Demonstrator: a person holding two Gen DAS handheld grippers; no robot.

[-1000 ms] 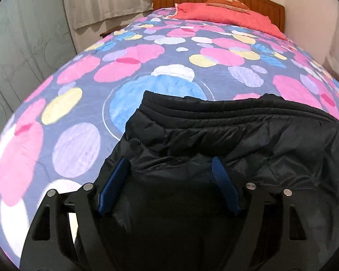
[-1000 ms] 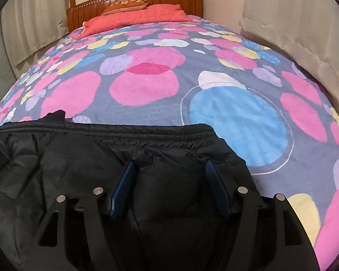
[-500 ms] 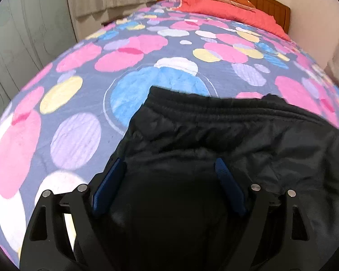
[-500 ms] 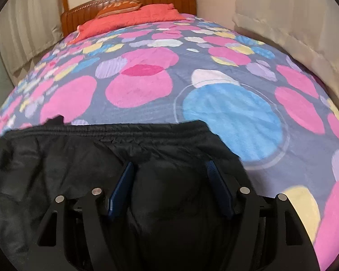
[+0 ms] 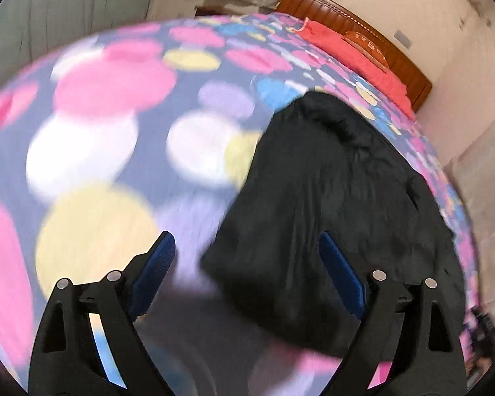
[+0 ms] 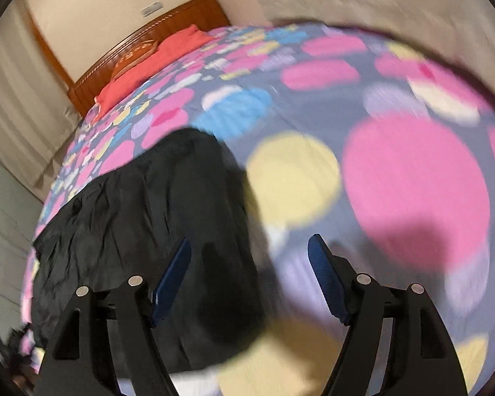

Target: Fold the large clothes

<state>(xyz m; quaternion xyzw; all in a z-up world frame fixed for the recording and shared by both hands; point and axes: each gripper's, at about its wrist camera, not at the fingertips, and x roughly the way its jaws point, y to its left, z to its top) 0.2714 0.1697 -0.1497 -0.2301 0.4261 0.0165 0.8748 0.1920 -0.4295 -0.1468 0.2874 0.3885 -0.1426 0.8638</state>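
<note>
Since 0.5 s ago both hand-held grippers, left (image 5: 244, 264) and right (image 6: 249, 264), have swung outward off the black garment (image 5: 340, 204), jaws spread and empty; it lies folded on the bed (image 5: 92, 125), so regrip both side edges evenly.

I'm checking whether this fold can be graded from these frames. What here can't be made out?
- Left wrist view: the black padded garment has its near corner smeared by motion blur; its lower right part is hidden behind the left gripper.
- Right wrist view: the garment's near edge blurs into the spotted bedspread; the right gripper covers its lower part.
- Fold layers: unreadable in either view.
</note>
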